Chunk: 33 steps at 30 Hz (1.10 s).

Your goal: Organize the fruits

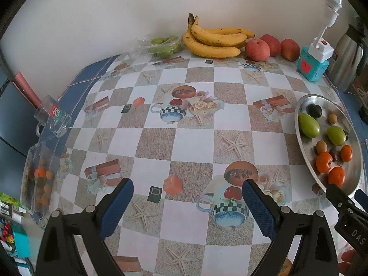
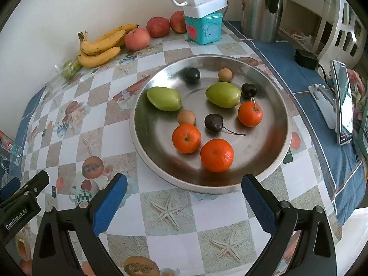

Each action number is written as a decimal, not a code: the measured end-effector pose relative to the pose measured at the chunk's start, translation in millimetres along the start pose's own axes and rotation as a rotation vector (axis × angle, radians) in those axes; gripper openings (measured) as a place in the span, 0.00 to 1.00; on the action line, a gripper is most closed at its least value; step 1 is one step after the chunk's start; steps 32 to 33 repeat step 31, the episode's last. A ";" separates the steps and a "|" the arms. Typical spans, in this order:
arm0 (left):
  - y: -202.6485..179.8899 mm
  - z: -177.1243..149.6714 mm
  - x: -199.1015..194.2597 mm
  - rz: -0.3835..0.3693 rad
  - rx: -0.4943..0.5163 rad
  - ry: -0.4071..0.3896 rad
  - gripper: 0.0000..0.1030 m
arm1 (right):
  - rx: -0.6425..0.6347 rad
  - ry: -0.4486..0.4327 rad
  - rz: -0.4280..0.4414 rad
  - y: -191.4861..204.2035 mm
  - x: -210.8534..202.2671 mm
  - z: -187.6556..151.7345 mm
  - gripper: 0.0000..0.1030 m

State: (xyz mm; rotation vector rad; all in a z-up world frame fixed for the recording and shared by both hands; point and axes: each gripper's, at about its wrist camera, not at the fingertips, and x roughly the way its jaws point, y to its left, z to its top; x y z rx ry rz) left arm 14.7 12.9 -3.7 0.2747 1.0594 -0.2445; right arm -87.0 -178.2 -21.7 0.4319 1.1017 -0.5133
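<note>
Left claw (image 1: pixel 187 203) wide, "DAS" on right claw (image 2: pixel 184 201), also wide, "GenRobot.AI" beside, steel plate (image 2: pixel 279 161) of fruit

Clutter on the checked table (image 2: pixel 174 214)

A teal box (image 2: pixel 204 28) carries a white switch (image 2: pixel 204 2) near the wall, beside a steel flask (image 2: pixel 260 9). A phone (image 2: pixel 343 101) stands on a stand at the right; a glass mug (image 1: pixel 54 117) lies tipped at the left edge.

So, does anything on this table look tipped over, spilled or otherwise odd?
Yes: a clear glass mug lies tipped on its side at the table's far-left edge. Otherwise the mixed fruit sits loose in the steel tray, nothing spilled.
</note>
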 end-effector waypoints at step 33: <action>1.5 -1.8 -2.3 -0.002 -0.020 -0.010 0.94 | -0.001 0.016 -0.003 0.7 3.9 -2.3 0.97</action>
